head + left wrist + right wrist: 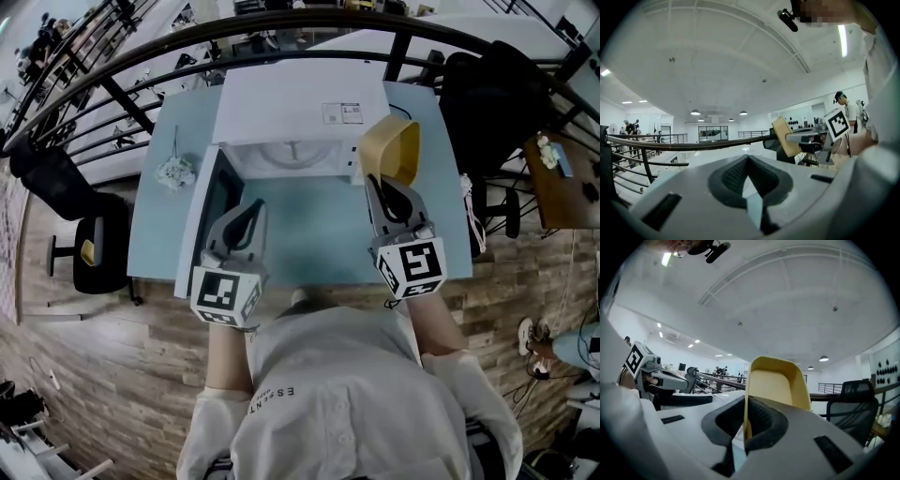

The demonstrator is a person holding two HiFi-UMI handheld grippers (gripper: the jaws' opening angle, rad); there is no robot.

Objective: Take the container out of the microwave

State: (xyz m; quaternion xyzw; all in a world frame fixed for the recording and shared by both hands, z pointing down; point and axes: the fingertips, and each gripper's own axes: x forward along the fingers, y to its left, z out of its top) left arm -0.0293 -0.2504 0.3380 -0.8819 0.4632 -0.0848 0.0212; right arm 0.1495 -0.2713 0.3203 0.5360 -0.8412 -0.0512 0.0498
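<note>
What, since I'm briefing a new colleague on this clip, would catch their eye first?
First the yellow container, tipped on edge, its wall pinched in the right claw by the white microwave's right front corner. The microwave stands on a pale blue table, its door swung open to the left; the left claw, shut and empty, is beside that door.

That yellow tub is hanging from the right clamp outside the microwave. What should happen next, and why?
Probably lower the container onto the bare table in front of the microwave. The right gripper pinches only one wall, the container hangs tilted in the air, and it is already clear of the open cavity.
</note>
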